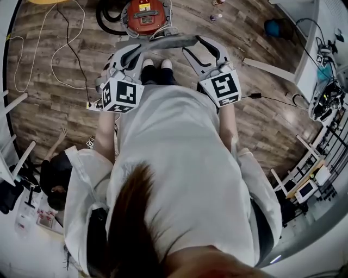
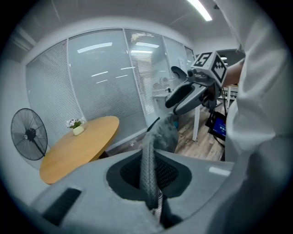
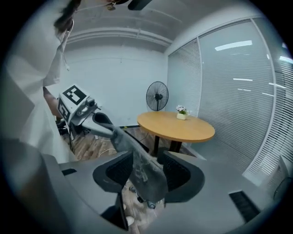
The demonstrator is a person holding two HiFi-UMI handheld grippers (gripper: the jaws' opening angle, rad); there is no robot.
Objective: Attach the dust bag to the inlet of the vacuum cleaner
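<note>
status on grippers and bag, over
Left gripper shut on dust bag. Right gripper open, bag between its jaws. Vacuum cleaner on floor ahead, bag not on it. No obstacle seen.

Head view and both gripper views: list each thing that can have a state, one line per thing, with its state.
left gripper: shut on one end of the dust bag.
right gripper: open, the dust bag between its jaws.
dust bag: held up, spanning both grippers, not attached.
vacuum cleaner: on the floor, apart from the bag.
</note>
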